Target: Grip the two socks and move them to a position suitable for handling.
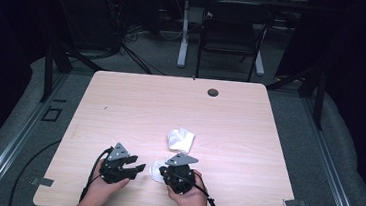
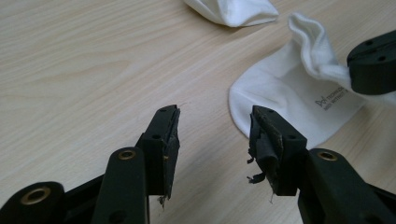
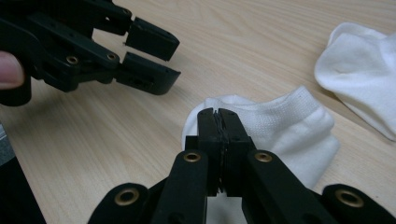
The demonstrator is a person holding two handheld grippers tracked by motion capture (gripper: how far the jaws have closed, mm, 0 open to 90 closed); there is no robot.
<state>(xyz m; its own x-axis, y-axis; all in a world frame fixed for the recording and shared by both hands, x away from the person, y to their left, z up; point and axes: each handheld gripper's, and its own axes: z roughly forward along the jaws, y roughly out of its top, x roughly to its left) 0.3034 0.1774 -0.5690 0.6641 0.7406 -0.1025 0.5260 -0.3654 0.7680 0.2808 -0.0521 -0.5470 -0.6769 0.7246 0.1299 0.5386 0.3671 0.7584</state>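
White cotton identifies the two items on the light wood table [image 1: 121, 97]: a near sock [image 3: 285, 130] lying flat just in front of the person, and a second sock [image 1: 181, 139], crumpled, a little farther out toward the table centre.

Right gripper [image 3: 218, 116]: the jaws are clenched together, pads meeting over the cuff edge of the near sock. In the left gripper view the ribbed cuff [image 2: 314, 44] rises off the table into that black jaw tip, so the fabric is pinched and its edge is lifted while the rest of the near sock lies on the wood. In the high view the right gripper [image 1: 165, 170] sits at the sock's right side, with the person's right hand [image 1: 190, 196] behind it near the front table edge.

Left gripper [image 2: 215, 130]: the jaws stand apart with bare table between them and no fabric against either pad. The rounded toe end of the near sock lies just beyond the right-hand jaw tip; whether that tip touches it cannot be told. In the high view the left gripper [image 1: 137, 168] lies just left of the near sock, held by the left hand [image 1: 103, 189].

Small printed lettering [image 2: 332, 97] marks the sole of the near sock; it is too small to read. Beyond the table, a dark chair [image 1: 232, 34] stands on the grey floor.
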